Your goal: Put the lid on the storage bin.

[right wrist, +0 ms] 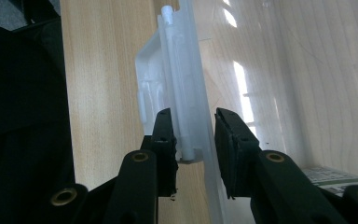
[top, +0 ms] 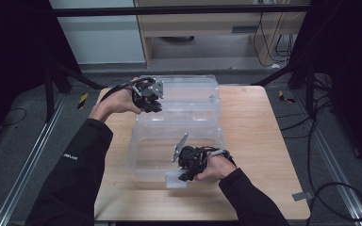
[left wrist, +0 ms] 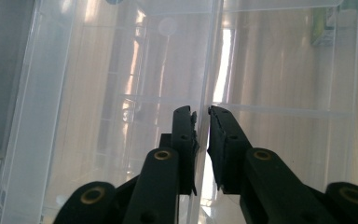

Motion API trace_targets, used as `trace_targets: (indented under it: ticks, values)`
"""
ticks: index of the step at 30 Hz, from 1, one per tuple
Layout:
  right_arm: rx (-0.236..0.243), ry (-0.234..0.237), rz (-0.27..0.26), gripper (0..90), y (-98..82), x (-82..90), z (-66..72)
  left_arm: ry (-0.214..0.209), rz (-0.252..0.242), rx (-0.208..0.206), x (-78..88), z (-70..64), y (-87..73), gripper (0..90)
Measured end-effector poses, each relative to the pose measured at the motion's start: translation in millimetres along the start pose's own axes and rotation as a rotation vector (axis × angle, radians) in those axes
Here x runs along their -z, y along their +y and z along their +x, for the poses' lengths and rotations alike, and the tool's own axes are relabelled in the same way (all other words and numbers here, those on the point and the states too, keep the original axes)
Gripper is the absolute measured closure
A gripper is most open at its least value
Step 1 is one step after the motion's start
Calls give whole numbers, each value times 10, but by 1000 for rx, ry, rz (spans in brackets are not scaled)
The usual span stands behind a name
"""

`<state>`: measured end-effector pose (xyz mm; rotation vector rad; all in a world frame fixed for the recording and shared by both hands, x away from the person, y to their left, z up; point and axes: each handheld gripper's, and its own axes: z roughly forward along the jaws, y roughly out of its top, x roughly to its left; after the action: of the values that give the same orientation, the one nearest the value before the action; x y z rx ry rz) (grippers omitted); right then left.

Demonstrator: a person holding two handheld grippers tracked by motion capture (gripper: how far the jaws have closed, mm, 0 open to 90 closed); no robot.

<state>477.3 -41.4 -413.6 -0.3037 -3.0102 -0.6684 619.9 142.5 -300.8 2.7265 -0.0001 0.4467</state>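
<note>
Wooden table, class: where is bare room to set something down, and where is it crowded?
Free: the table right of the clear box, the narrower strip left of it, and the front edge. Crowded: the middle, where the box, its lid, the left gripper and the right gripper sit.

A wooden table [top: 254, 141] with a pale, light-grained top carries a clear plastic storage box [top: 179, 136], which stands directly on the wood and takes up the middle of the top from near the far edge to near the near edge. Bare wood runs wide to the right of the box and as a narrower strip to its left. On the near wall of the box a white plastic latch [top: 176, 180] hangs just above the wood.
</note>
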Motion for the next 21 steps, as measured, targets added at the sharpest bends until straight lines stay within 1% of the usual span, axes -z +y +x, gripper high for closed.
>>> trace_targets:
  ticks: [2, 3, 9, 12, 16, 21]
  values:
    - [-2, -2, 1, 700, 1, -1, 3, -4, 8, -5, 6, -6, 17, 829]
    - [-2, -2, 0, 700, 1, -1, 3, -4, 19, -12, 9, -8, 28, 835]
    - [-8, -5, -6, 704, 0, -12, 6, -11, 31, -25, 15, -23, 60, 856]
    - [-10, -6, -4, 705, 0, -11, 8, -3, 38, -40, 27, -51, 76, 860]
    - [-11, -8, -9, 709, 1, -12, 12, -2, 56, -44, 45, -69, 94, 865]
    - [-6, -12, -12, 714, 0, -12, 21, -5, 62, -48, 61, -90, 123, 872]
